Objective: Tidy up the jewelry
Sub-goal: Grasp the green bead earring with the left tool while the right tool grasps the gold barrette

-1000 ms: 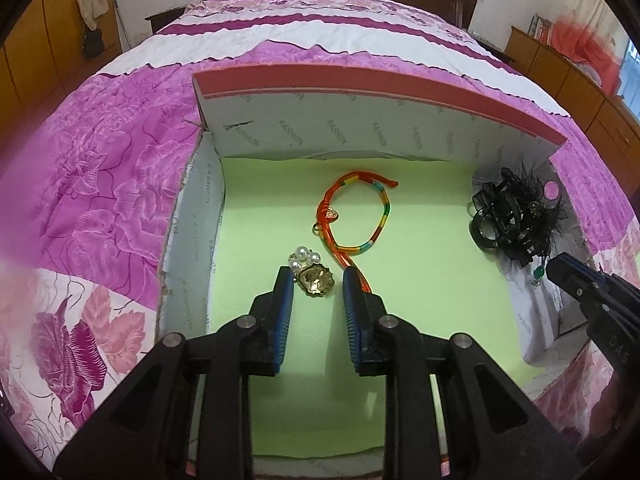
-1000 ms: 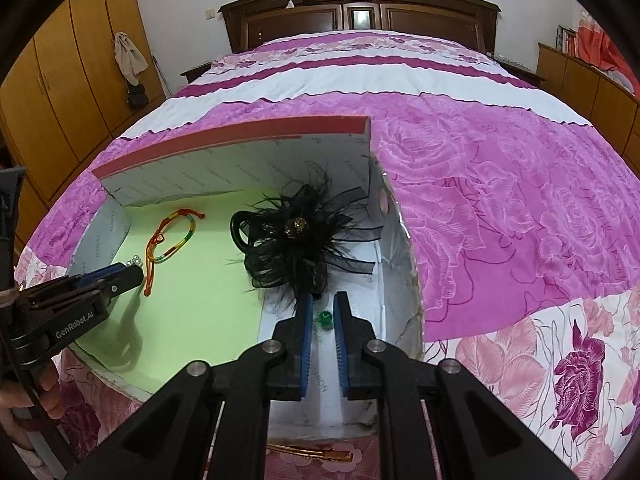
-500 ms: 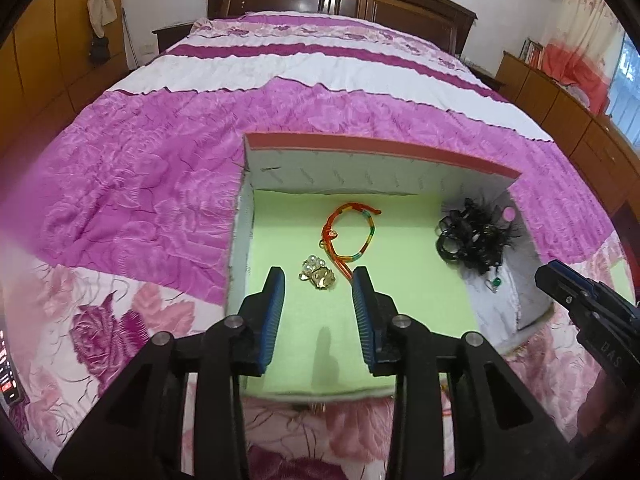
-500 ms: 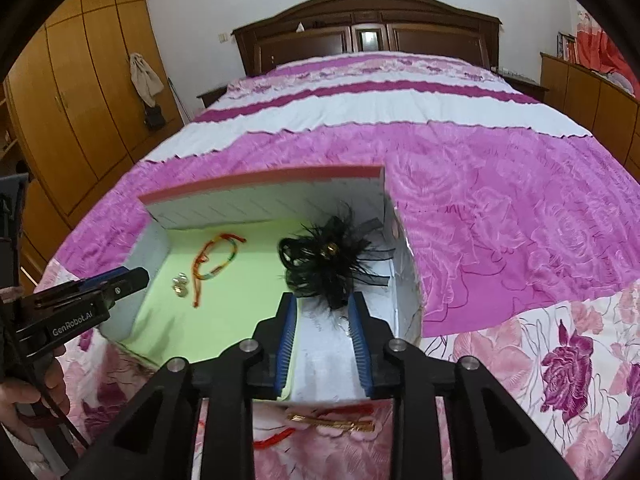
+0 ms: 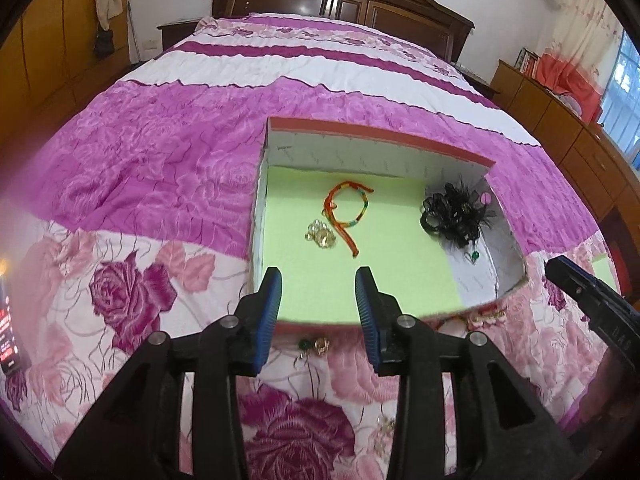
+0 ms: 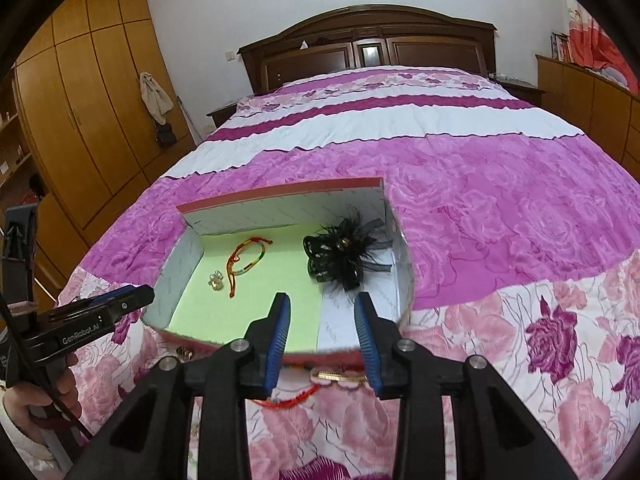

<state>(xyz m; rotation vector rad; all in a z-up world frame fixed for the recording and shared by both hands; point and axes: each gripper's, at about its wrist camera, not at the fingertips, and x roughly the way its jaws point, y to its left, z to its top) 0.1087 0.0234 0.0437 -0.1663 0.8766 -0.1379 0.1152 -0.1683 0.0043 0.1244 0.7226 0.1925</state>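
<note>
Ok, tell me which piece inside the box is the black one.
The black feathered hair ornament, at the box's right side; the multicoloured cord bracelet and gold pearl brooch aren't black.

A shallow open box (image 5: 376,140) with a red rim, white walls and a pale green floor lies on the bed. In it, an orange-red cord bracelet (image 5: 347,211) with multicoloured beads lies curled in a loop, a gold-and-pearl brooch (image 5: 320,236) just beside its tail. A black feathered hair clip (image 5: 454,214) rests against the right wall, a small green bead (image 5: 475,256) near it.
</note>
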